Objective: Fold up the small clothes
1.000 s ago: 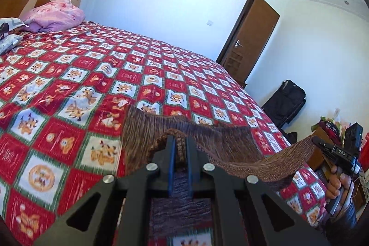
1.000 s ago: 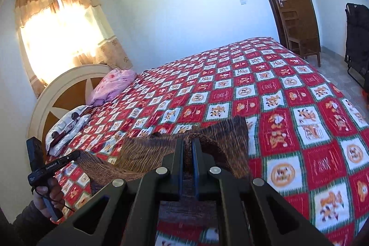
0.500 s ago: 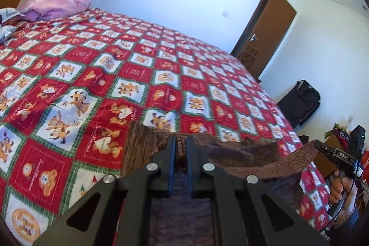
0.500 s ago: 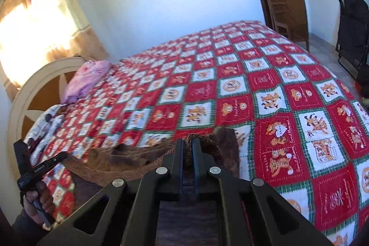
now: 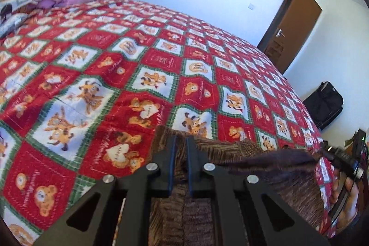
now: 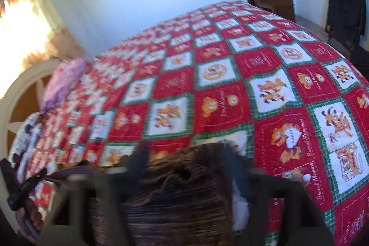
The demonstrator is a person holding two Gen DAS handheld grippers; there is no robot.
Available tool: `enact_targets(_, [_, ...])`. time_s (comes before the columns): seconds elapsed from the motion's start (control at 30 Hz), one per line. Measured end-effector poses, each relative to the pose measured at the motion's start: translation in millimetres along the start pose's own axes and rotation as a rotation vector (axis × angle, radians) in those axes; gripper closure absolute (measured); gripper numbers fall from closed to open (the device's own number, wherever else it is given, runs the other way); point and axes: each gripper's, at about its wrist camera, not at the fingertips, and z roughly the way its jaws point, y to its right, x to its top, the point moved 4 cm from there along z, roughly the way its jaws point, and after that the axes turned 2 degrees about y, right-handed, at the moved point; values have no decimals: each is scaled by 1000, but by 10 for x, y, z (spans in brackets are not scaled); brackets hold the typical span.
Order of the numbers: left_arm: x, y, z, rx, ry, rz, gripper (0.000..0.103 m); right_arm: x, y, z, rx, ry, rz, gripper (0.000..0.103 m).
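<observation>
The left gripper [image 5: 181, 142] is black plastic. Its two fingers [image 5: 171, 153] are flat and thin, with dark blue strips on the inner sides. Four round silver screws [image 5: 152, 167] sit on its wide black arms, which have holes shaped like triangles. The right gripper [image 6: 184, 156] looks black too, but it is blurry here. In the left camera view, its black handle [image 5: 343, 159] has a thin black cable and small pale marks too tiny to read.
</observation>
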Motion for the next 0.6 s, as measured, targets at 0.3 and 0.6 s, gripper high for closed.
enact_targets(0.3, [-216, -112, -464, 133, 73, 103, 28, -613, -247, -369, 1, -111, -172, 28])
enact_targets(0.6, [-999, 174, -785, 39, -19, 182, 28, -1241, -22, -895, -108, -159, -217, 38])
